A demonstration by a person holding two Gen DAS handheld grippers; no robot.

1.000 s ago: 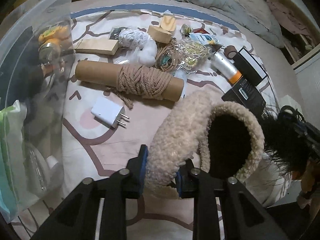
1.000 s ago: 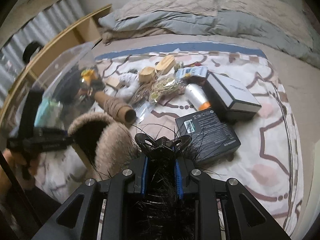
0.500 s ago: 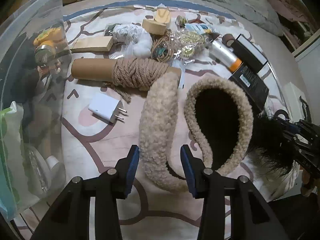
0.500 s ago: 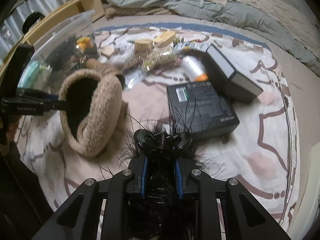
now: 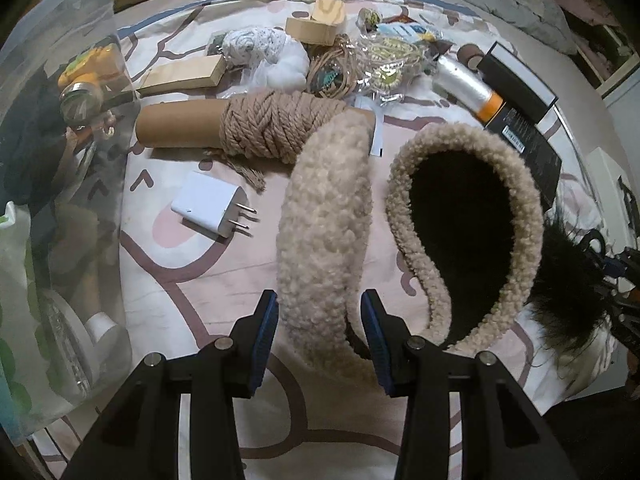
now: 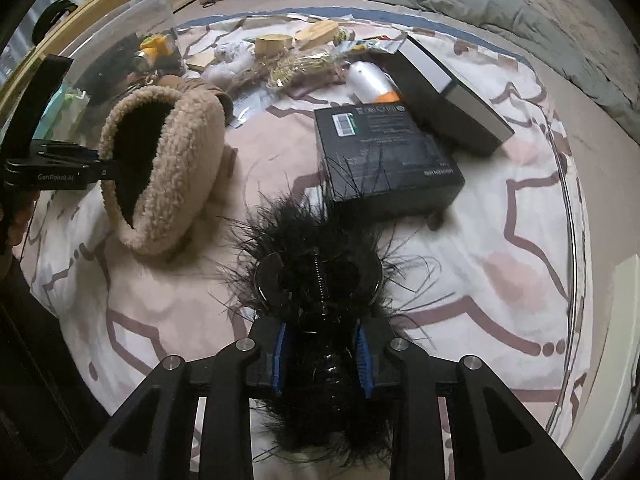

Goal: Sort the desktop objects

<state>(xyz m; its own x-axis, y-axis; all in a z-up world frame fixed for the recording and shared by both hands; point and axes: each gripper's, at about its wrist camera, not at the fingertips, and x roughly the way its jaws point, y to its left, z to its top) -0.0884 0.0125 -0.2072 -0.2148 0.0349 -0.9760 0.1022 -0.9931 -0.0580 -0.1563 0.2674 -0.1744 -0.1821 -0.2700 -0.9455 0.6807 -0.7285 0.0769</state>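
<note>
A: What is in the clear bin [image 5: 60, 152]?

B: It stands at the left edge of the cloth [image 5: 192, 304]. Through its wall I see a yellow thing [image 5: 94, 66], a jar [image 5: 82, 96], a white round thing [image 5: 100, 330] low down, and a green-and-white bag [image 5: 14, 272] at its near corner. The rest inside is too dark to tell.

A: And the two boxes?

B: Both black boxes are shut. The flat box [image 6: 386, 152] lies on the cloth, and the tall box [image 6: 452, 104] lies just behind it. What they hold I cannot tell.

A: Where are the earmuffs [image 5: 336, 224]?

B: They rest on the cloth, to the right of the bin. The band lies between the fingers of the left tool [image 5: 318, 336], which are parted and do not press it.

A: The right tool [image 6: 322, 354]?

B: Its jaws are opening. The black feather clip [image 6: 320, 280] lies between them on the cloth, near the front of the flat box.

A: The surface and room?

B: It is a bed with a patterned cloth. Beyond the bin lie a rope tube [image 5: 248, 128], a charger [image 5: 210, 204] and wood blocks [image 5: 182, 76]. A grey duvet [image 6: 460, 4] is at the far end, and a wooden frame [image 6: 92, 6] is behind the bin.
</note>
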